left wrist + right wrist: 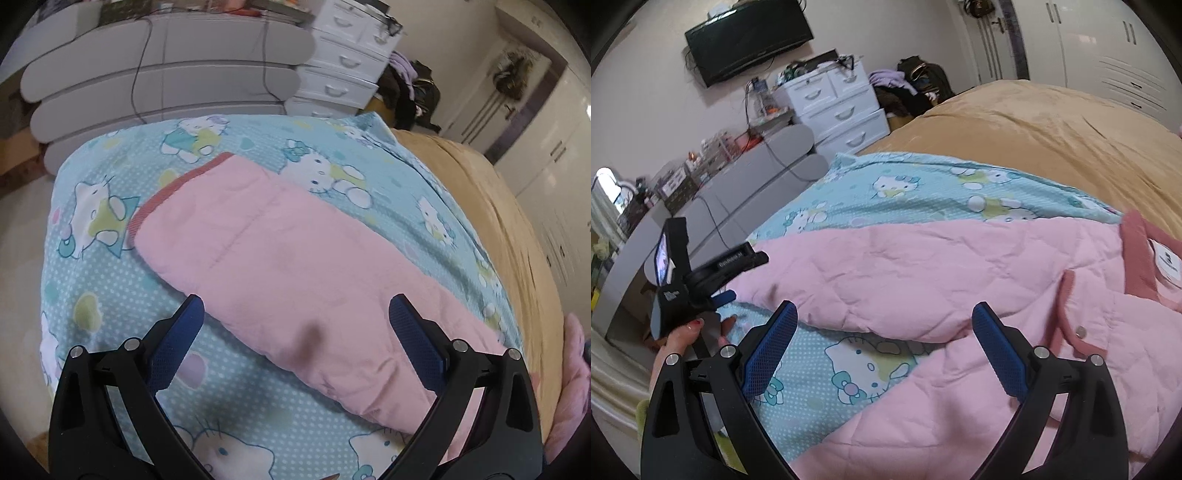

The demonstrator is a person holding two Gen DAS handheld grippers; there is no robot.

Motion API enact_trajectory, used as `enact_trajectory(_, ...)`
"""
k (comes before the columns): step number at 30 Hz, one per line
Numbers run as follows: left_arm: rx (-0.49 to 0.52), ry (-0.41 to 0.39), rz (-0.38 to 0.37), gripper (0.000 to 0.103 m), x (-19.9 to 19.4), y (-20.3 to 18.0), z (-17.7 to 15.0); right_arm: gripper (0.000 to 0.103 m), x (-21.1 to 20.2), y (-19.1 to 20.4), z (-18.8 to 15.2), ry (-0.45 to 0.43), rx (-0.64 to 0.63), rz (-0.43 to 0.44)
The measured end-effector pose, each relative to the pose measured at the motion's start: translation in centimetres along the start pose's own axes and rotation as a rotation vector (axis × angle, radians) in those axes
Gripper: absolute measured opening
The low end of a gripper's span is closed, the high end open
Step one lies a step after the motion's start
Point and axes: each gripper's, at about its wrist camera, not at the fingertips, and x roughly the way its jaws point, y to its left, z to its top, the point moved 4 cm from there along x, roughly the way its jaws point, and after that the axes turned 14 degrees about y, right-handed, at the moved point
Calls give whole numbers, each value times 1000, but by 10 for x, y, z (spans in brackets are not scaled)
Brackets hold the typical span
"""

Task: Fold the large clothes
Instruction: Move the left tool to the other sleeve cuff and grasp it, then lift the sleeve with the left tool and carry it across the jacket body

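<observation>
A pink quilted jacket (960,280) with darker pink trim lies spread on a blue cat-print sheet (886,192). Its sleeve (280,258) stretches away from me in the left wrist view, ending in a ribbed cuff (162,195). My left gripper (295,314) hovers open above the sleeve, holding nothing. It also shows in the right wrist view as the left gripper (720,299), held by a hand at the sleeve's end. My right gripper (884,317) stands open over the sleeve where it meets the body. The collar with a white label (1167,262) lies at the right.
The sheet covers part of a bed with a tan blanket (1034,129). Beyond the bed's edge stand a grey rounded bench (166,74), a white chest of drawers (842,107) and a pile of clothes (908,85). White wardrobes (1089,48) line the far wall.
</observation>
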Motion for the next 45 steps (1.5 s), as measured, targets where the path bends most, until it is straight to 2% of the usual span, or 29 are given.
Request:
enact_trajectory(6, -79, 42, -11, 94, 15, 22, 5, 95, 25, 19, 6, 58, -77, -10)
enact_trajectory(14, -141, 124, -91, 94, 45, 33, 7, 95, 50, 32, 6, 98, -97, 17)
enact_trajectory(17, -148, 109, -84, 94, 56, 34, 9, 95, 53, 28, 3, 101, -86, 27)
enact_trajectory(20, -136, 64, -113, 92, 58, 31, 13, 95, 53, 19, -1, 101, -55, 39)
enact_trajectory(21, -134, 55, -120, 88, 58, 30, 14, 95, 51, 15, -3, 98, -42, 47)
enact_trajectory(22, -131, 41, -104, 72, 57, 30, 15, 95, 49, 10, -4, 94, -25, 52)
enact_trajectory(23, -126, 21, -88, 52, 53, 30, 16, 95, 45, 3, -7, 87, -1, 60)
enact_trajectory(24, -126, 2, -99, 47, 50, 31, 18, 95, 42, -3, -9, 79, 20, 73)
enact_trajectory(26, -120, -24, -151, 29, 40, 32, 21, 95, 35, -13, -14, 66, 53, 77)
enact_trajectory(29, -90, -82, -209, 16, 16, 27, 24, 95, 21, -27, -23, 31, 110, 92)
enact_trajectory(36, -19, -203, -334, 12, -48, 5, 22, 95, -17, -60, -51, -20, 194, 95)
enact_trajectory(39, 30, -265, -373, 12, -78, -14, 17, 95, -36, -75, -66, -54, 229, 82)
enact_trajectory(45, 127, -337, -511, 11, -131, -59, -3, 95, -76, -110, -103, -115, 336, 64)
